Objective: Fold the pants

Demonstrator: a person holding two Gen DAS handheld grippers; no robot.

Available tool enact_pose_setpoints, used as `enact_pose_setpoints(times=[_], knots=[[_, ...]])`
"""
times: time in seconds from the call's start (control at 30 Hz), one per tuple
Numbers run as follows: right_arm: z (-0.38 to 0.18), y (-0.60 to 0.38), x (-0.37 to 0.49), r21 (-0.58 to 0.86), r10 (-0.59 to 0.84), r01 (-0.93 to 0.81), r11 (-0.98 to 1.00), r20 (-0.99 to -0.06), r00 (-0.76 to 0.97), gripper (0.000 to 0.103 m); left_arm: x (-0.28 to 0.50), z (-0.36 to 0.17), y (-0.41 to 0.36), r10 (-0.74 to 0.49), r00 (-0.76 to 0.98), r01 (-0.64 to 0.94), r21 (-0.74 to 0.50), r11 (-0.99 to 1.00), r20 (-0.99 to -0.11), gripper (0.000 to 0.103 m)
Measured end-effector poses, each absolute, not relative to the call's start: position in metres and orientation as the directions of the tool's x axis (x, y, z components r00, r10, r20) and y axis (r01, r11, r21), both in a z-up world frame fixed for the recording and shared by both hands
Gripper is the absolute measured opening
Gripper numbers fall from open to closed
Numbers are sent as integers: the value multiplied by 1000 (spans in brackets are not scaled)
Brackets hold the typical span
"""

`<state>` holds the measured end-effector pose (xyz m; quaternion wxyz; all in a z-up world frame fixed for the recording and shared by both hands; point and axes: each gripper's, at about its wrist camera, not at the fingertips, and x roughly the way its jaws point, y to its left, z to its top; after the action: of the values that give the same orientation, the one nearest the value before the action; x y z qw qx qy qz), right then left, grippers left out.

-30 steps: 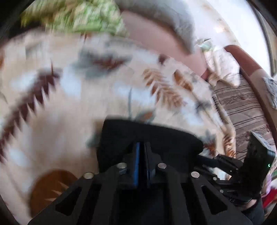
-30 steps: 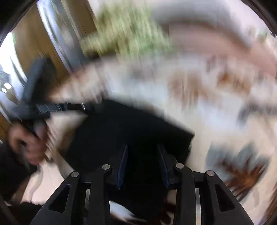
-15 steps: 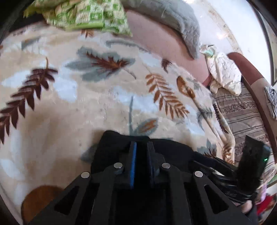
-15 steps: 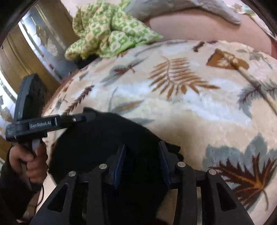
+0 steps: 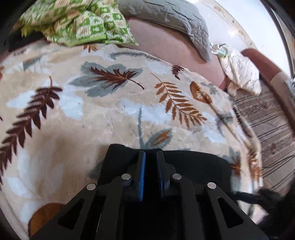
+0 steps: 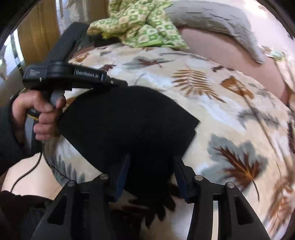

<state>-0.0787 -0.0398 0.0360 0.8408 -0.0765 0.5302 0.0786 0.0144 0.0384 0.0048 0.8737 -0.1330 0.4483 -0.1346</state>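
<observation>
Covering the bed is a cream blanket [image 5: 110, 118] printed with brown and grey leaves; wooden panelling [image 6: 38, 31] stands behind on the left; a striped sofa [image 5: 267, 118] sits to the right. A green checked cloth [image 5: 81, 24], a grey pillow [image 5: 166, 16] and a crumpled pale cloth [image 5: 239, 75] lie along the far edge, well apart from the pants [image 6: 129, 121]; these are black, folded into a compact block on the blanket's near side. The left gripper [image 5: 150, 157], in a hand [image 6: 40, 112], has its jaws slightly parted with pants between them, and whether they pinch I cannot tell; the right gripper [image 6: 151, 160] has just been spreading, its jaws straddling the pants' near edge without pressing
</observation>
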Motion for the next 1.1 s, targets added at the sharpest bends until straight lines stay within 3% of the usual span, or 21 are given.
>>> enact_pose_setpoints(times=[0.23,0.33,0.47,1.1], knots=[[135,-72,-150,-57,-49,9,998,-754,655,51,13,4,25,-276,611,97,-276,956,-742,14],[153,-89,-179,17,-29,57,998,-691,722,67,12,3,21,-251,620,92,-249,964,-743,14],[140,-113,-193,89,-55,175,981,-732,679,68,11,1,19,-247,624,106,-233,967,-741,14],[110,-91,-165,53,-89,214,975,-794,602,69,12,-2,27,-277,636,118,-265,957,-720,14]])
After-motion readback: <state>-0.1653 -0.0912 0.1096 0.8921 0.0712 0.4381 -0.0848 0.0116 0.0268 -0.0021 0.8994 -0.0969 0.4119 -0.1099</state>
